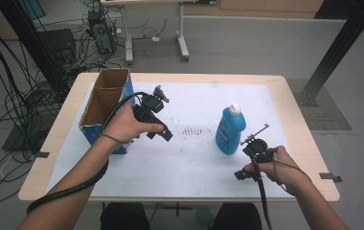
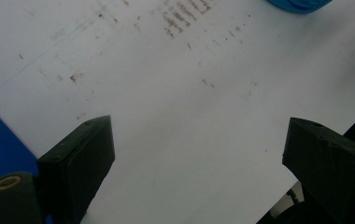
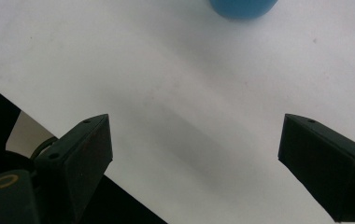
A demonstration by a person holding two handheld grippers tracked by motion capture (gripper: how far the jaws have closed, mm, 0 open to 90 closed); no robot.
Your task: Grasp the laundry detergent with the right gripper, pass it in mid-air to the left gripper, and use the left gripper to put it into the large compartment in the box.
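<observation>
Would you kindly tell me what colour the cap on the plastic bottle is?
White, atop the blue bottle; the cap shows best in the high view.

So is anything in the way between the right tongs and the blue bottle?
Nothing visible. The right tongs are open, and only bare white table cover lies between them and the blue bottle.

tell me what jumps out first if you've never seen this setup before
The blue bottle with a white cap stands upright right of centre on the white table, the brightest thing there. At the left edge sits an open cardboard box with blue sides. The left gripper beside the box and the right gripper near the bottle both have jaws wide apart, holding nothing.
</observation>
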